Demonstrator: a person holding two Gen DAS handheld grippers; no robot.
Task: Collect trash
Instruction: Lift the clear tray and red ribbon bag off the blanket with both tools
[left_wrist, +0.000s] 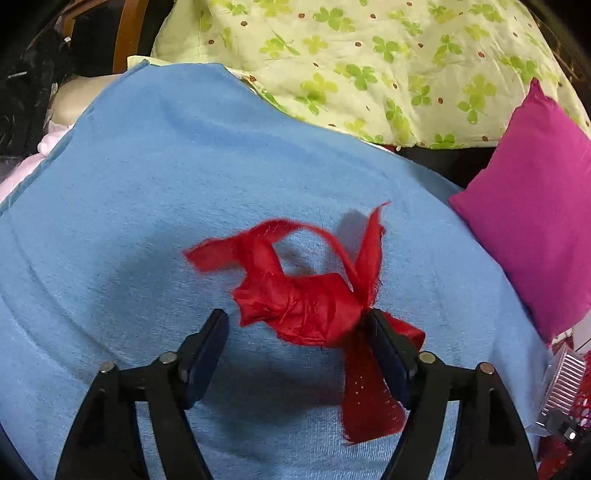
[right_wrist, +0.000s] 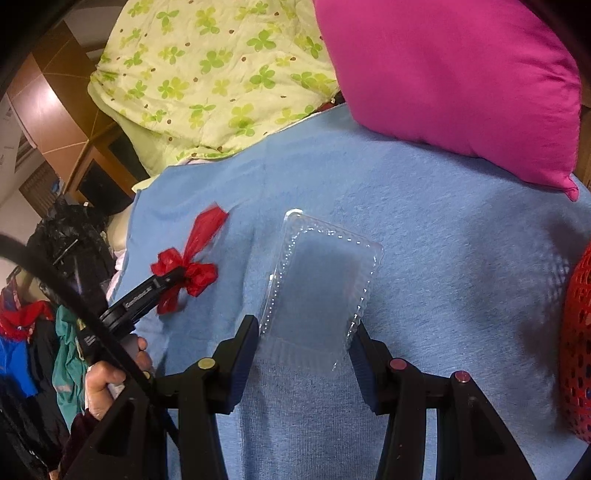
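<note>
A crumpled red scrap (left_wrist: 306, 295) lies on the blue blanket (left_wrist: 147, 203). My left gripper (left_wrist: 295, 325) is open around it, and the scrap touches and drapes over the right finger (left_wrist: 388, 350). It also shows in the right wrist view (right_wrist: 188, 269), with the left gripper (right_wrist: 162, 284) at it. A clear plastic tray (right_wrist: 321, 291) lies on the blanket (right_wrist: 443, 295). My right gripper (right_wrist: 304, 336) is open, its fingers on either side of the tray's near end, close to its edges.
A magenta pillow (right_wrist: 454, 81) and a clover-print quilt (right_wrist: 207, 74) lie at the far side. A red mesh basket (right_wrist: 578, 350) stands at the right edge. Clothes and dark bags (right_wrist: 44, 325) are piled at the left.
</note>
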